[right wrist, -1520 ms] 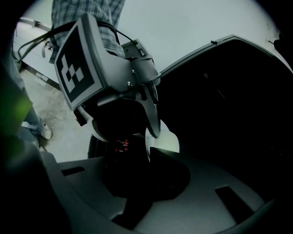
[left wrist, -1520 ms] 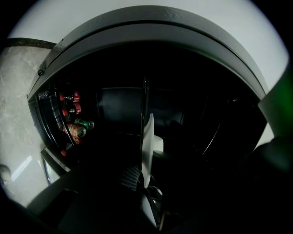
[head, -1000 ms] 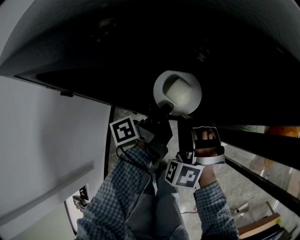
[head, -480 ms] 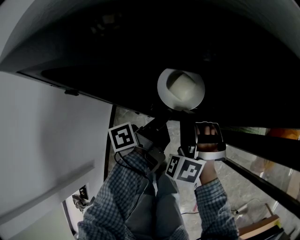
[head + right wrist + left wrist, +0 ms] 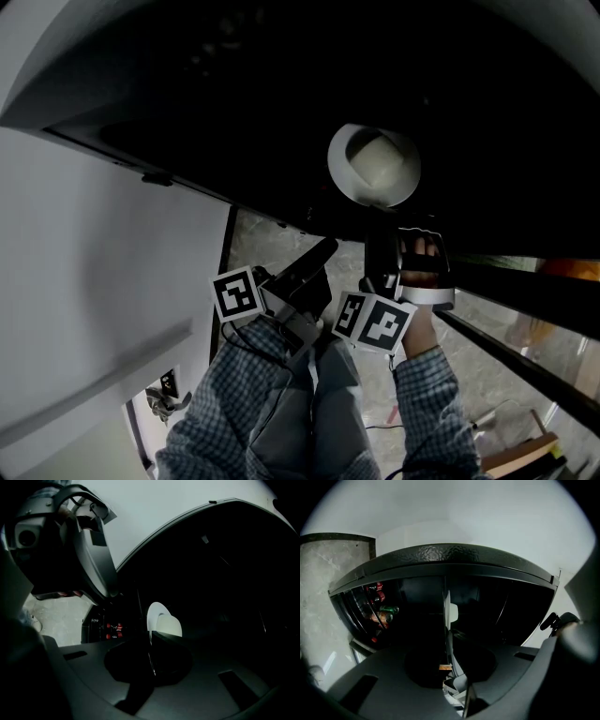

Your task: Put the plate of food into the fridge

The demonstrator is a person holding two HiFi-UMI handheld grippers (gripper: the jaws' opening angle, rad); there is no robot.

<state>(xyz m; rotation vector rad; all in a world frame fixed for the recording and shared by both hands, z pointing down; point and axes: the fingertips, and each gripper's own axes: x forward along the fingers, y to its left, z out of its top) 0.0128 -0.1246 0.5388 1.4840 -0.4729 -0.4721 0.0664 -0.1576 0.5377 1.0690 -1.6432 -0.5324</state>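
Note:
A white plate (image 5: 375, 166) carrying a pale lump of food hangs inside the dark fridge (image 5: 281, 84). My right gripper (image 5: 382, 217) is shut on the plate's near rim from below. The right gripper view shows this gripper (image 5: 151, 638) clamped on the thin rim, with the plate (image 5: 158, 616) edge-on and the food (image 5: 171, 626) beside it. My left gripper (image 5: 325, 248) sits lower left of the plate, apart from it. Its jaws (image 5: 447, 641) are together with nothing between them. From there the plate (image 5: 451, 612) shows as a small white shape ahead.
A white panel (image 5: 94, 281) with a wall socket (image 5: 165, 386) stands at the left. Dark door-shelf rails (image 5: 525, 295) run at the right, near an orange item (image 5: 570, 266). Cans and bottles (image 5: 377, 611) fill a door shelf. Stone floor (image 5: 469, 375) lies below.
The right gripper has carried the plate up and to the right, deeper into the fridge. The left gripper, earlier at the plate's rim, has drawn back down and left.

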